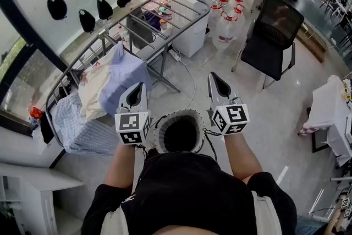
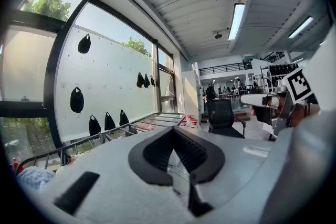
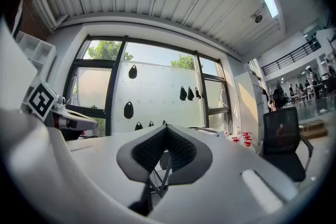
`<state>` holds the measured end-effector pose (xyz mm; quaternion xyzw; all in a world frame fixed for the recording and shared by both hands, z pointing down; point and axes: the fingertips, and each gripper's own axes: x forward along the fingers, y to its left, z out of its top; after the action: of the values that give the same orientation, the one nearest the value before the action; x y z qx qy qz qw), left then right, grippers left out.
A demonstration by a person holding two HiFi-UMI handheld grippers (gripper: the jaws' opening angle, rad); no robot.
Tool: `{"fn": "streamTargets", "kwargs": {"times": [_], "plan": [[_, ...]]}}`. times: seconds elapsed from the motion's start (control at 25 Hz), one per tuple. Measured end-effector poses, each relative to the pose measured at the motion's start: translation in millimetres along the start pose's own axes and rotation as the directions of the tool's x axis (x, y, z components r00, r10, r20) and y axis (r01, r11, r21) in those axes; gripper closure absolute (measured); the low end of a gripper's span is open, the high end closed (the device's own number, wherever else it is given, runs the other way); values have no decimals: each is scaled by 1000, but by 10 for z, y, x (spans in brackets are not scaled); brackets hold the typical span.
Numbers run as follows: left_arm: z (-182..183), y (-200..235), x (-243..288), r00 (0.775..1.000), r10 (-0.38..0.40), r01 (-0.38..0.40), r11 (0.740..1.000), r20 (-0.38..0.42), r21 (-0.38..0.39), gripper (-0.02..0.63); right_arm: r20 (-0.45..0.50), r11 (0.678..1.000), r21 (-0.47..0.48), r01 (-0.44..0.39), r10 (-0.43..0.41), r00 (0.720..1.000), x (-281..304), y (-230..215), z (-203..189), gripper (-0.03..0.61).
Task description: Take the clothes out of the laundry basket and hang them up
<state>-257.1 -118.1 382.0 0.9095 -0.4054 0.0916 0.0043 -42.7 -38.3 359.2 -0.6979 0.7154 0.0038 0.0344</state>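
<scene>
straight below in the head view the laundry basket (image 1: 163, 130) looks dark, maybe empty, while soft, light clothes (image 1: 125, 77) drape the rack (image 1: 165, 5), so i'd pinch a loose fold; the left gripper (image 2: 174, 136), by its own view, is clenched on nothing, and the right gripper (image 3: 167, 134), by its view, too.

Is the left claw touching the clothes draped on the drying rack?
Apart. The left gripper view shows the left claw shut on nothing, with the drying rack and clothes well beyond its tips.
</scene>
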Motion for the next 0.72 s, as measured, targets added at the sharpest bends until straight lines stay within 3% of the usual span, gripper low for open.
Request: {"fn": "streamTargets", "kwargs": {"times": [0.4,0.52,0.6,0.68,0.72], "plan": [[-138,210,-83,999,20,-21,1000,-27,-19,607,-33,997,73,-35,37,999,192,185,-180,566],[-183,488,-178,996,86,-86,996,-40,-11,607,-50,994,86,-69,74,996,378,341,-249,564],[-285,899,-288,980,182,-183,983,-76,-6,586,-81,989,88,-120,127,989,555,529,-332,550],[-546,1492,-448,946,280,-288,957,-165,-22,463,-136,977,91,-194,205,969,760,814,-492,493],[-744,1835,-581,915,332,-349,937,-227,-35,413,-173,967,92,-238,251,952,866,996,-612,466]]}}
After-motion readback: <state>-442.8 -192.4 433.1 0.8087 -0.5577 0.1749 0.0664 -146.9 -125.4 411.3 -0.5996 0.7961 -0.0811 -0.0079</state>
